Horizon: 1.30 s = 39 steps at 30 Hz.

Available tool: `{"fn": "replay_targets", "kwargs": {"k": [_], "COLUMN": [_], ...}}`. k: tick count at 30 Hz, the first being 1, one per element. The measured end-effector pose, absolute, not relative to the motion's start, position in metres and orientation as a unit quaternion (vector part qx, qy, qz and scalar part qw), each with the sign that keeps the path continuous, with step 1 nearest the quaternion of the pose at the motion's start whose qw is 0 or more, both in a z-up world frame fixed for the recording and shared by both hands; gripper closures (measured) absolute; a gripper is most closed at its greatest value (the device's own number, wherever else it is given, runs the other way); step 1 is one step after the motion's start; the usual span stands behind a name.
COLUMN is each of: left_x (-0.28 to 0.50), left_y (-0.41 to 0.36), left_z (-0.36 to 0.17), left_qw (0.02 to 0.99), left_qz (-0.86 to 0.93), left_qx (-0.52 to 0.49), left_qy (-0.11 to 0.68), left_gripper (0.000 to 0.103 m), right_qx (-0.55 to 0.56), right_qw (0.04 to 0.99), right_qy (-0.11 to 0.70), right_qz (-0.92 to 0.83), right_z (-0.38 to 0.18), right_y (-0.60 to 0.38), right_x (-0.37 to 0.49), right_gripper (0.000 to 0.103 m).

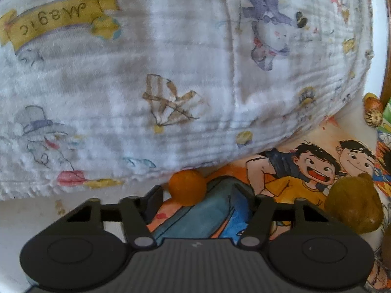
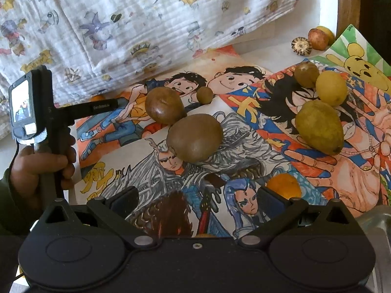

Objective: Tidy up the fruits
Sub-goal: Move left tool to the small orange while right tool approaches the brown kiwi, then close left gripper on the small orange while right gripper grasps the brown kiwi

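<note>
In the left wrist view my left gripper [image 1: 206, 200] is open, low over a cartoon drawing. A small orange fruit [image 1: 187, 186] lies just ahead of its left finger, at the hem of a printed cloth [image 1: 146, 73]. A brown fruit [image 1: 352, 205] sits to its right. My right gripper [image 2: 198, 195] is open with nothing between its fingers. An orange fruit [image 2: 283, 185] lies beside its right finger. Ahead lie two large brown fruits [image 2: 195, 138], a small brown one [image 2: 204, 94], a green pear [image 2: 319, 127] and a yellow fruit [image 2: 331, 88].
Overlapping paper drawings [image 2: 244, 134] cover the table. A person's hand [image 2: 36, 166] holds the left gripper at the left of the right wrist view. Small fruits and a striped nut [image 2: 301, 46] lie at the far right by a wooden post. A metal tray corner [image 2: 376, 219] shows at the lower right.
</note>
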State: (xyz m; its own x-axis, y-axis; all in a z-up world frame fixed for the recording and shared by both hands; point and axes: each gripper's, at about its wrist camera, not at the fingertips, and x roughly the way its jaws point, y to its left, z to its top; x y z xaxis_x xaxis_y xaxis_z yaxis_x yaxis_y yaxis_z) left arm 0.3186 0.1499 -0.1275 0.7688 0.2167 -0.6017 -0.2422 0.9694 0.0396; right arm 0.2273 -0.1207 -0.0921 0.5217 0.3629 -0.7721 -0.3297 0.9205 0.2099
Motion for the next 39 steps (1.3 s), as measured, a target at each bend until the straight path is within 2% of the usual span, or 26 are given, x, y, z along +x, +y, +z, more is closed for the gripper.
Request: {"fn": "replay_targets", "kwargs": {"k": [1, 4, 12, 13, 14, 28, 34, 39], "left_x": [0.319, 0.317, 0.314, 0.315, 0.315, 0.303, 0.277, 0.251], "left_y": [0.149, 0.15, 0.156, 0.156, 0.156, 0.167, 0.156, 0.139], "left_z": [-0.127, -0.122, -0.116, -0.116, -0.116, -0.117, -0.113, -0.112], "left_qw": [0.94, 0.94, 0.939, 0.939, 0.939, 0.942, 0.941, 0.937], "left_qz": [0.123, 0.125, 0.134, 0.134, 0.132, 0.11, 0.086, 0.056], "left_qx": [-0.021, -0.016, -0.014, -0.015, -0.016, -0.033, -0.031, -0.034], "left_qy": [0.317, 0.317, 0.318, 0.318, 0.318, 0.315, 0.327, 0.342], "left_gripper": [0.054, 0.06, 0.06, 0.062, 0.068, 0.07, 0.07, 0.07], "right_qx": [0.018, 0.015, 0.014, 0.015, 0.015, -0.034, -0.045, -0.051], "right_qw": [0.87, 0.865, 0.861, 0.861, 0.862, 0.878, 0.868, 0.866], "right_qy": [0.45, 0.458, 0.463, 0.462, 0.461, 0.419, 0.437, 0.435], "right_qz": [0.2, 0.206, 0.212, 0.212, 0.213, 0.23, 0.232, 0.239], "right_z": [-0.093, -0.098, -0.1, -0.1, -0.1, -0.098, -0.111, -0.112], "right_y": [-0.12, -0.117, -0.116, -0.117, -0.117, -0.097, -0.089, -0.086], "right_x": [0.227, 0.224, 0.217, 0.217, 0.218, 0.274, 0.301, 0.302], "right_gripper": [0.0, 0.0, 0.0, 0.0, 0.0, 0.001, 0.017, 0.021]}}
